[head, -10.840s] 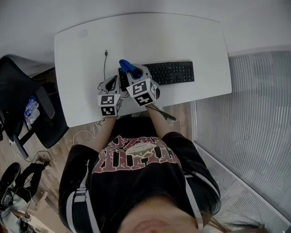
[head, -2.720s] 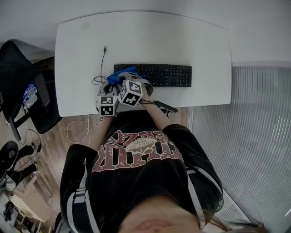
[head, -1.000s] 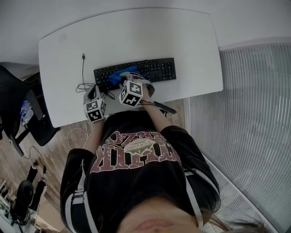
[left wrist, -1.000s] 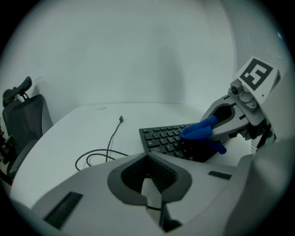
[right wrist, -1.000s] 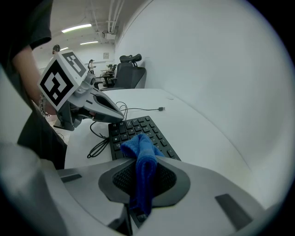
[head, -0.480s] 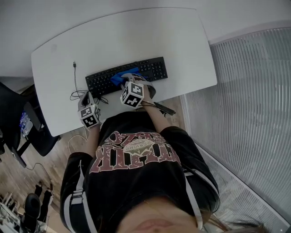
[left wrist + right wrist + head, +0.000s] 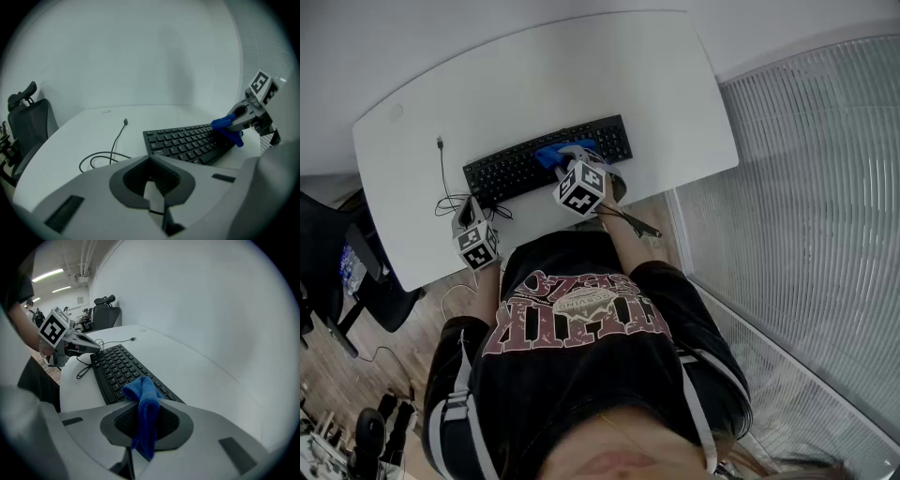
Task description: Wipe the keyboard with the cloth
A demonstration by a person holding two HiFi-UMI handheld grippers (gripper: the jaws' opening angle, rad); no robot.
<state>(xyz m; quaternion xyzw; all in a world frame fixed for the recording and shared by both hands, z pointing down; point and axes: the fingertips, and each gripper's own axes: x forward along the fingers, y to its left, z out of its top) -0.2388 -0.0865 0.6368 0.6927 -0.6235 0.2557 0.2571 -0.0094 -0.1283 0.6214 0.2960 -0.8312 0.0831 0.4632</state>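
Your right claw (image 7: pixel 144 425) is clamped on the blue cloth (image 7: pixel 143 397), which is pressed on the keyboard (image 7: pixel 511 171) right of its middle, on the white surface (image 7: pixel 656 84). Left claw (image 7: pixel 152 190) is closed and empty, off the keyboard's left end. Wiping looks underway, with the right end probably left to do.

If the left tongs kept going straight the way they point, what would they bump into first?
Probably the keyboard, at its left end; the cable loops just left of that line.

Soft, napped blue cloth (image 7: pixel 143 399); matt black plastic keyboard (image 7: pixel 502 173); smooth white table (image 7: pixel 581 75)
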